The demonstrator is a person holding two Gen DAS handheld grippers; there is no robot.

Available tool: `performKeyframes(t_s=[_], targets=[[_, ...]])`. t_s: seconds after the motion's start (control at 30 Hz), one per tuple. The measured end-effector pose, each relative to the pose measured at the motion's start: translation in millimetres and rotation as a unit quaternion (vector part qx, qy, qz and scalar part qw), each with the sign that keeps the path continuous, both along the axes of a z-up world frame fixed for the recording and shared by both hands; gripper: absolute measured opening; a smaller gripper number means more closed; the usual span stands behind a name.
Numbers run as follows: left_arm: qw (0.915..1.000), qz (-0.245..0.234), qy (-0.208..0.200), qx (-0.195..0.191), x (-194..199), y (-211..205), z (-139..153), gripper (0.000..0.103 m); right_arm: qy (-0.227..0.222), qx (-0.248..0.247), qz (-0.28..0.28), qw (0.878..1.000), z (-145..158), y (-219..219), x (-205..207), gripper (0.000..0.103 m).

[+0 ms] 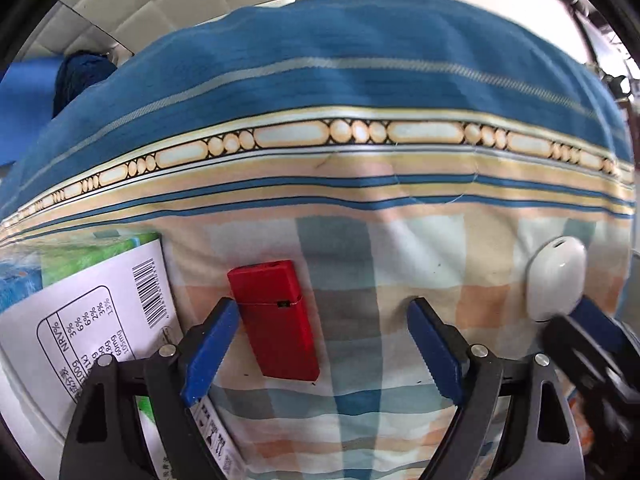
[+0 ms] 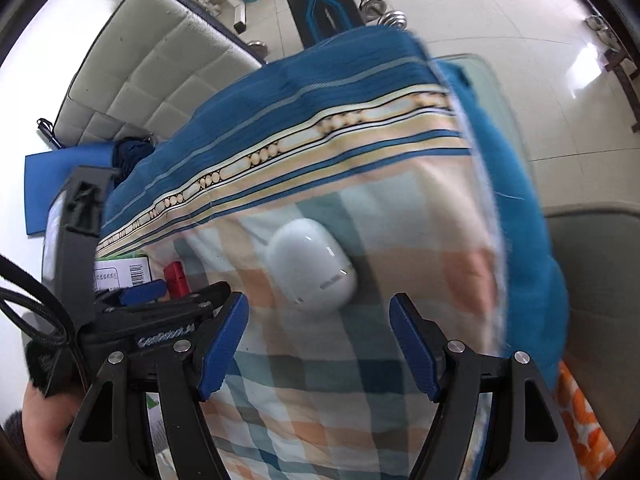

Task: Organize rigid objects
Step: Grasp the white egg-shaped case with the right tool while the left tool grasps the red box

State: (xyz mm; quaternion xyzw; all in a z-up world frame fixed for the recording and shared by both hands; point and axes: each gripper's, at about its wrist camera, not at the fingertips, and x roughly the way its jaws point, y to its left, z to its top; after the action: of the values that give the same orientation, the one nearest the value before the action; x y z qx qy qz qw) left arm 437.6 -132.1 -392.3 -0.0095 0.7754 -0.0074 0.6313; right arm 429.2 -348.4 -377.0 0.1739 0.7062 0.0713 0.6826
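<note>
A red flat rectangular case (image 1: 276,320) lies on the checked cloth (image 1: 400,248). It sits between the blue pads of my left gripper (image 1: 324,348), close against the left pad and far from the right one. The jaws are open. A white rounded earbud case (image 2: 312,266) rests on the same cloth just ahead of my right gripper (image 2: 320,348), whose jaws stand wide with nothing between them. The white case (image 1: 556,280) also shows at the right of the left wrist view, and the red case (image 2: 176,278) at the left of the right wrist view.
A green and white carton (image 1: 80,300) with a barcode lies just left of the red case. The cloth's blue edge (image 2: 512,184) drops off at the right. Beyond it are a quilted white cushion (image 2: 132,76), a blue mat (image 2: 60,176) and dumbbells (image 2: 384,12) on the tiled floor.
</note>
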Motion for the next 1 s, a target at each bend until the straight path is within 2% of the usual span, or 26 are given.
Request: performKeyframes(t_s=[0.1, 0.17, 0.2, 0.3, 0.47, 0.5, 0.67, 0.73, 0.77, 0.83, 0.9, 1.0], targets=[[0.9999, -0.011, 0.002, 0.0, -2.0, 4.2, -0.2, 0.086, 0.009, -0.008, 0.01, 1.0, -17.9, 15.6, 10.7, 0.074], [0.9997, -0.022, 0.0, 0.006, -3.3, -3.1, -5.5, 0.086, 0.004, -0.045, 0.028, 0.999, -22.0, 24.0, 13.1, 0.054], [0.9997, -0.024, -0.004, 0.008, -5.3, -6.0, -6.4, 0.086, 0.002, -0.064, 0.039, 0.997, -22.1, 27.3, 12.4, 0.054], [0.9996, -0.023, -0.016, 0.004, -10.9, -7.7, -6.0, 0.086, 0.008, -0.062, 0.047, 0.997, -21.1, 25.4, 8.9, 0.053], [0.9972, -0.031, -0.03, -0.061, -27.0, -28.0, 0.8, 0.086, 0.022, -0.06, 0.052, 0.997, -20.5, 11.5, -2.4, 0.05], [0.997, -0.035, -0.034, -0.06, -28.5, -29.7, 1.4, 0.086, 0.024, -0.057, 0.052, 0.997, -20.9, 9.9, -3.6, 0.05], [0.9967, -0.068, -0.044, -0.004, -33.6, -24.8, -5.6, 0.086, 0.027, -0.051, 0.045, 0.997, -21.8, 3.1, -5.3, 0.049], [0.9958, -0.087, -0.03, 0.001, -40.2, -25.4, -13.1, 0.085, 0.026, -0.051, 0.046, 0.997, -22.7, 2.4, -7.3, 0.049], [0.9957, -0.09, -0.023, -0.002, -43.1, -24.4, -16.4, 0.076, 0.026, -0.053, 0.05, 0.997, -23.4, 2.5, -8.3, 0.049], [0.9956, -0.089, -0.03, -0.005, -48.2, -23.5, -17.0, 0.066, 0.025, -0.056, 0.054, 0.997, -25.7, 4.1, -10.6, 0.049], [0.9958, -0.082, -0.039, -0.012, -50.8, -23.0, -12.5, 0.034, 0.025, -0.061, 0.057, 0.996, -26.1, 2.2, -17.3, 0.048], [0.9952, -0.079, -0.053, -0.026, -47.7, -22.2, 2.0, 0.034, 0.029, -0.068, 0.061, 0.995, -25.0, 5.1, -25.0, 0.047]])
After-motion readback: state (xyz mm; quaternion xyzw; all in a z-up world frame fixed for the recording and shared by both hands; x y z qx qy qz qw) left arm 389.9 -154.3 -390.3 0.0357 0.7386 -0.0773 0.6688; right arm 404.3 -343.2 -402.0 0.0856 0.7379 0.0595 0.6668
